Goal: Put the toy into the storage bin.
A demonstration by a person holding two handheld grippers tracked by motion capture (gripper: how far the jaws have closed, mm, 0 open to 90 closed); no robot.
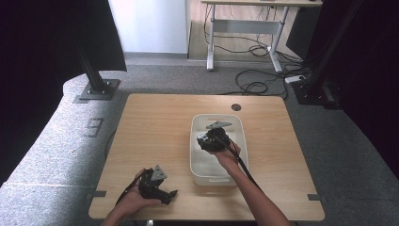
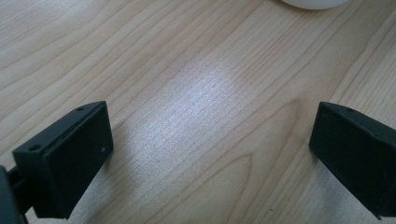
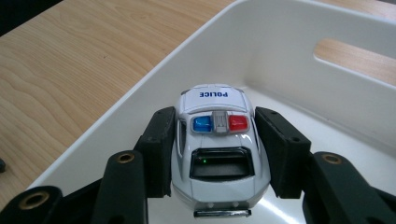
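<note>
Done: while the right gripper (image 3: 215, 154) clasps the toy police car (image 3: 217, 149), it's inside the white bin (image 3: 299, 42).
Left: letting go; left gripper (image 2: 210, 154) gapes, lower left.

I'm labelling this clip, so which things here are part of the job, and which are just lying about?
In the job:
- toy police car, clamped in the right gripper
- white bin, with the car inside its walls

Lying about:
- left gripper, open over bare table
- cables on the floor
- far desk

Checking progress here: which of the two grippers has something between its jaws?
The right gripper, over the white bin, clamps a toy police car; the left gripper is open.
</note>
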